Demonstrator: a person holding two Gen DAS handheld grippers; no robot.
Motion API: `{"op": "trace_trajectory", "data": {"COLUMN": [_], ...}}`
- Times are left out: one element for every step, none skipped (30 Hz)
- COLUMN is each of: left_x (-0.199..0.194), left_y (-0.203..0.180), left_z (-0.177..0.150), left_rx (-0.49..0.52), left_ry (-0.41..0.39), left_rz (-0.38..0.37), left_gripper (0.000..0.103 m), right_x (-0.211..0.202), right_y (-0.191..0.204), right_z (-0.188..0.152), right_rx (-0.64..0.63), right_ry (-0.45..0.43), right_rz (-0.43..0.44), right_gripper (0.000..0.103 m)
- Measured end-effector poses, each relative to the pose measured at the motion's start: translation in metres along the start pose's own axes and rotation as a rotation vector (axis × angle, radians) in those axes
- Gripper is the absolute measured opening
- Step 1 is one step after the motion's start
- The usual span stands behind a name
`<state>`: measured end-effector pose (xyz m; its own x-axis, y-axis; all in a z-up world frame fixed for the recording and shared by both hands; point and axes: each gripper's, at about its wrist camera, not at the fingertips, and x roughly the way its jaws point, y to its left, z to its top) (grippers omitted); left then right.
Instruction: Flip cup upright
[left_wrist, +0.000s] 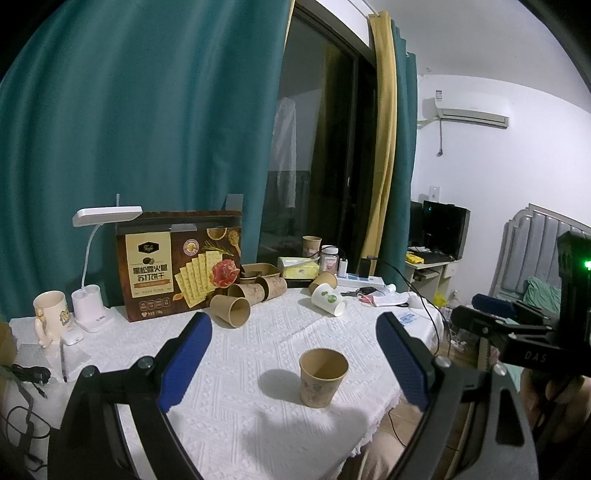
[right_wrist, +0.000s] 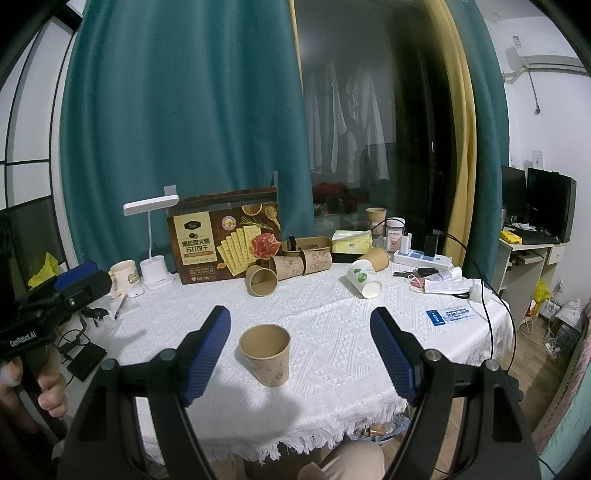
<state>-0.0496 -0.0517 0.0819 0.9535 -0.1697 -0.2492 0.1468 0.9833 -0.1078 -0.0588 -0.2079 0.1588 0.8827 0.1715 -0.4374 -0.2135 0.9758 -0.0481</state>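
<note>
A brown paper cup (left_wrist: 323, 376) (right_wrist: 265, 354) stands upright, mouth up, on the white tablecloth (left_wrist: 258, 343) (right_wrist: 332, 325) near the table's front edge. In the left wrist view my left gripper (left_wrist: 293, 319) is open, and the cup sits between its blue pads, closer to the right pad, touching neither. In the right wrist view my right gripper (right_wrist: 300, 313) is open too, with the cup just inside its left pad and clear of it. Each gripper shows at the edge of the other's view: the right one (left_wrist: 517, 325), the left one (right_wrist: 55, 291).
Several brown cups (left_wrist: 232, 312) (right_wrist: 261, 280) and a white cup (left_wrist: 328, 299) (right_wrist: 364, 278) lie on their sides further back. Behind them stand a cracker box (left_wrist: 181, 266), a white lamp (left_wrist: 88, 302), a mug (left_wrist: 50, 314) and a tissue box (left_wrist: 297, 267). A power strip (right_wrist: 421, 258) and cable (right_wrist: 491, 306) lie at the right.
</note>
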Motion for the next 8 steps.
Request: {"op": "trace_trajectory", "data": {"left_x": [0.0002,-0.0001,-0.0002,0.0004,-0.0002,0.0012,0.0009,0.0009], "left_y": [0.0001,-0.0001,-0.0004,-0.0001,-0.0007,-0.0001,-0.0007,-0.0010], "left_z": [0.0001,0.0000,-0.0002,-0.0005,-0.0010,-0.0005,-0.0007,-0.0010], "left_rx": [-0.001,-0.001,0.000,0.001,0.002,0.003,0.006,0.009], "left_ry": [0.000,-0.001,-0.001,-0.001,-0.001,-0.001,-0.002,-0.002], "left_rz": [0.000,0.000,-0.001,-0.002,-0.005,-0.007,-0.009,-0.006], "left_gripper": [0.091,0.091,0.091,0.091,0.091,0.091,0.091,0.091], "right_x": [0.0000,-0.0001,-0.0001,-0.0001,-0.0002,-0.0002,-0.0001,0.0000], "right_y": [-0.0001,-0.0001,-0.0002,-0.0003,-0.0003,-0.0004,-0.0005,-0.0005], "right_z": [0.0003,0.0002,0.0000,0.0003,-0.0001,0.0003,0.0003,0.0003], "right_rx": [0.000,0.000,0.000,0.000,0.000,0.000,0.000,0.000], "right_ry": [0.000,0.000,0.000,0.000,0.000,0.000,0.000,0.001], "right_rz": [0.000,0.000,0.000,0.001,0.001,0.000,0.001,0.001], "right_gripper": [0.076,0.076,0.076,0.076,0.076,0.076,0.076,0.076]}}
